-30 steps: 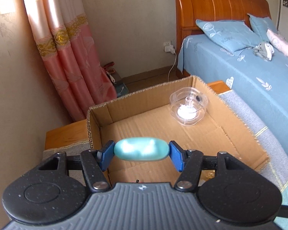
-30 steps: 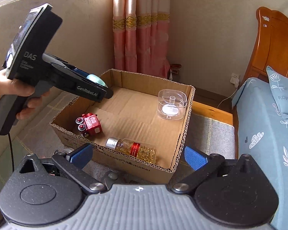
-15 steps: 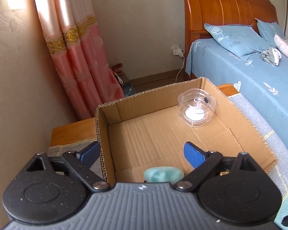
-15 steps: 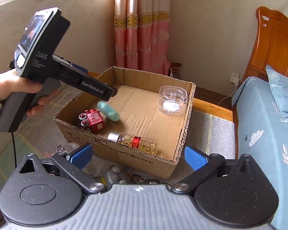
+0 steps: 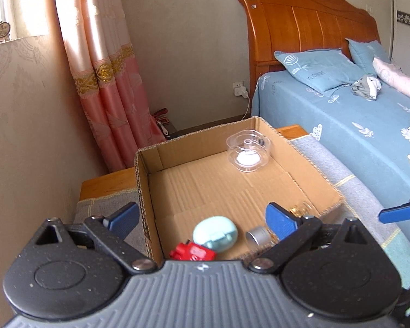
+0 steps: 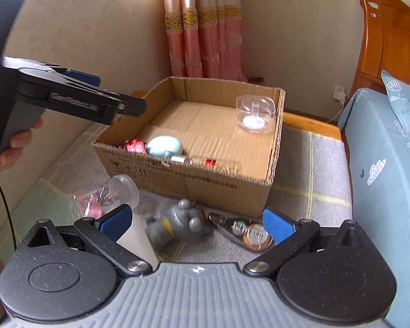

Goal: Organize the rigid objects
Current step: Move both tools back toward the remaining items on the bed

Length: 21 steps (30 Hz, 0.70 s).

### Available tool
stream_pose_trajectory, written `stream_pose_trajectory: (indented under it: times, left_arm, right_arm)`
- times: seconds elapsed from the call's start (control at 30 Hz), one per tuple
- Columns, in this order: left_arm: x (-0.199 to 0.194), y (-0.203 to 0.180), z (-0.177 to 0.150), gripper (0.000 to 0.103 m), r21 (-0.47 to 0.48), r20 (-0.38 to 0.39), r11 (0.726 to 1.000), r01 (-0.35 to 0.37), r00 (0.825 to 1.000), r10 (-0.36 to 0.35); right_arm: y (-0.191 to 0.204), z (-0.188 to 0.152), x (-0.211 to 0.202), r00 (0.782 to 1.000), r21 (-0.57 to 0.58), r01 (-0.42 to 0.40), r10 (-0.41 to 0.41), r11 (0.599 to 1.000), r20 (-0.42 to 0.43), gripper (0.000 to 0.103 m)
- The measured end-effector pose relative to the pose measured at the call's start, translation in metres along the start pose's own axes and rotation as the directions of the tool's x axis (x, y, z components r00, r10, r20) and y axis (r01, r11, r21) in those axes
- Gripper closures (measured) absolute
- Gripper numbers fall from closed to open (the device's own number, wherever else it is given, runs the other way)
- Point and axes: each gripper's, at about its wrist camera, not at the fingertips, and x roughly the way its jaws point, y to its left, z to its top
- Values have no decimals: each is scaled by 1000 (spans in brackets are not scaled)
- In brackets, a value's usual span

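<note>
The open cardboard box (image 5: 309,161) sits ahead of the left gripper's blue fingers (image 5: 280,220). Inside, between those fingers, a pale blue oval case (image 5: 215,233) lies flat, touching a red toy (image 5: 192,252) beside it. A small glass bottle (image 5: 255,236) with a silver cap lies on its side by the right-hand finger. A clear plastic container (image 5: 248,150) stands upright far ahead. Between the right gripper's fingers (image 6: 277,224), outside the box, lie a grey toy (image 6: 181,222), a correction tape (image 6: 244,232) and a clear jar (image 6: 106,196) tipped over.

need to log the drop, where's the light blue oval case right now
The light blue oval case lies on the floor of the cardboard box, near its front-left corner, against the red toy and left of the glass bottle.
</note>
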Motion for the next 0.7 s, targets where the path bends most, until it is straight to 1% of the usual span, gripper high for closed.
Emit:
stream_pose_trajectory:
  times: [0.13,0.27,0.37,0.43,0.57,0.67,0.7]
  left_arm:
    - [-20,-8,-20,4,-2,31,1000,-2,1000,2]
    - [-41,-15,-44,4,-9,52,1000,1,999,-1]
    - [-57,-17,-61,4,-25,56,1000,-16,998,17]
    - [-65,-18,-74,2,-34,56,999,-19,998,21]
    - [-74,-15,-98,1,-60,33,998,-21,999,23]
    - [-69,-9,-116,1,-90,-7,996,-7,1000,6]
    - [-65,-6,-121,1,-105,-24,994,-8,1000,6]
  right_arm:
    - [2,-25,1,1000,24,-3,4,1000,-9,0]
    - [6,-53,0,1000,12,-16,16,1000,-15,0]
    - [8,-72,3,998,33,-53,55,998,-39,0]
    - [11,-84,7,996,32,-62,64,998,-58,0]
    - [21,-101,18,996,-12,-30,29,999,-82,0]
    - [23,-107,27,995,-42,5,-9,999,-97,0]
    - [23,-108,28,996,-51,17,-21,999,-90,0]
